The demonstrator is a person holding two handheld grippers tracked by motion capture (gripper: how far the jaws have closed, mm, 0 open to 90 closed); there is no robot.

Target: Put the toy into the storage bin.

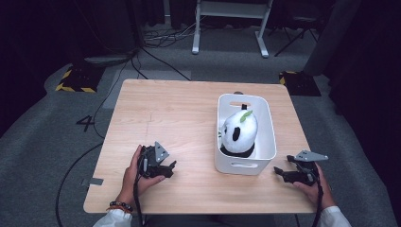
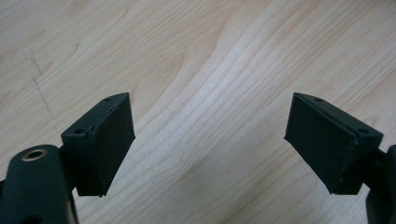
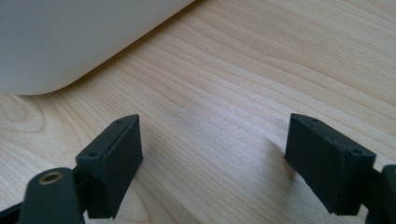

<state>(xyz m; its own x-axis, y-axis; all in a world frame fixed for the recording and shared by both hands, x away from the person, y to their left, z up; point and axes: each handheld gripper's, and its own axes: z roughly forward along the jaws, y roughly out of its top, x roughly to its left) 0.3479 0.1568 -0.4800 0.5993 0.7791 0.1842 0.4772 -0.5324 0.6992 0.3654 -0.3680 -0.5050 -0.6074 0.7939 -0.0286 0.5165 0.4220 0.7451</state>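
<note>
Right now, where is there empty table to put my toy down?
The whole far-left table, between the white bin and the left edge, is bare. It is crowded inside the bin, where the plush panda sits.

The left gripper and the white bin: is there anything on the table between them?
No. In the high view, bare wooden table lies between the left gripper and the white bin. The left gripper view shows wood grain between its open fingers.

A light wooden counter (image 1: 161, 113) stands on grey carpet (image 1: 42, 137). On its right half sits a white bin (image 1: 267, 127) holding a panda plush (image 1: 240, 130). On the floor, black cables (image 1: 142, 59) run far left, beside yellow-and-black striped pads (image 1: 75, 80); a white frame (image 1: 231, 26) stands beyond.
</note>
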